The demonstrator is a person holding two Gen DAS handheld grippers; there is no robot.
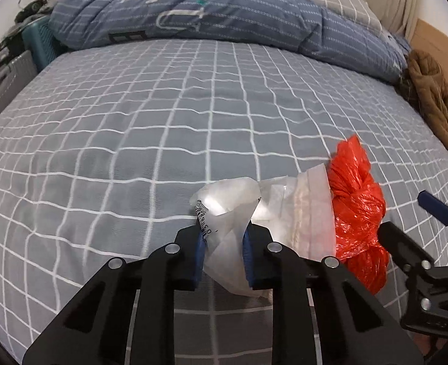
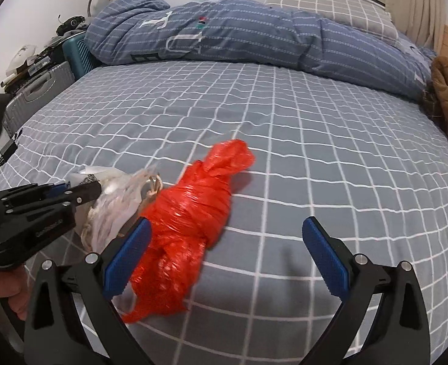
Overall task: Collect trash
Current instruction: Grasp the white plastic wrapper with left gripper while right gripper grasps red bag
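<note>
Crumpled clear plastic bag (image 1: 272,210) on checked bedsheet, touching knotted red plastic bag (image 2: 187,213) beside it

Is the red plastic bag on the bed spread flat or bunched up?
Bunched up. The red bag is twisted into a knotted, crumpled bundle lying on the checked sheet, not spread.

1. A clear plastic bag (image 1: 266,210) and a knotted bag (image 1: 357,213) lie on the bed (image 1: 132,121), touching, the knotted one to the right.
2. The left gripper (image 1: 222,237) has the clear bag between its fingers.
3. A folded duvet (image 1: 208,15) lies behind, across the bed.
4. A suitcase (image 2: 38,91) stands left of the bed.
</note>
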